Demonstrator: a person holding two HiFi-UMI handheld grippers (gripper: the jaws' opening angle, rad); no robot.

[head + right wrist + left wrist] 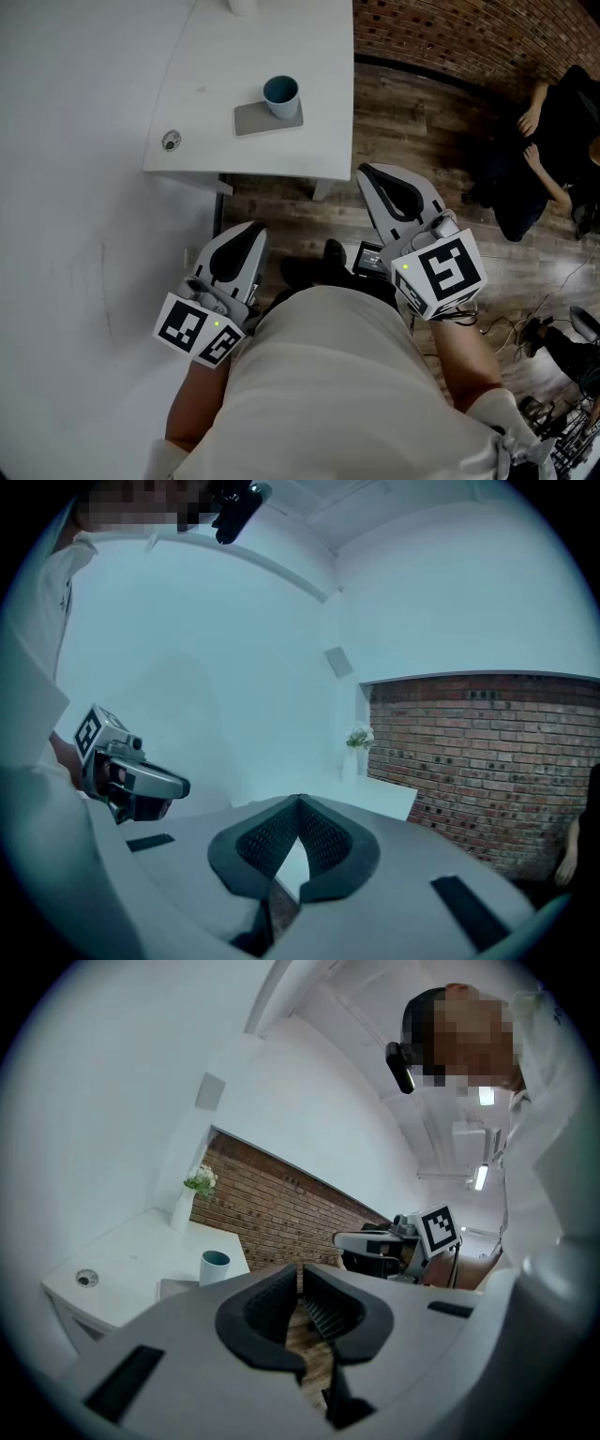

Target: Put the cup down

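Observation:
A blue cup (281,95) stands upright on a grey mat (251,121) on the white table (300,37). No gripper touches it. My left gripper (247,231) hangs low by my body, short of the table's near edge, jaws together and empty. My right gripper (367,172) is higher, just off the table's near right corner, shut with nothing in it. In the left gripper view the cup (215,1266) shows far off, left of the closed jaws (300,1267), and the right gripper (361,1239) is beside them. The right gripper view shows its own jaws (299,801) shut.
A white vase with flowers (187,1206) stands at the table's far end by the brick wall (469,37). A round grommet (171,141) sits near the table's left corner. A seated person (553,141) and floor cables (525,328) are on the right. White wall fills the left.

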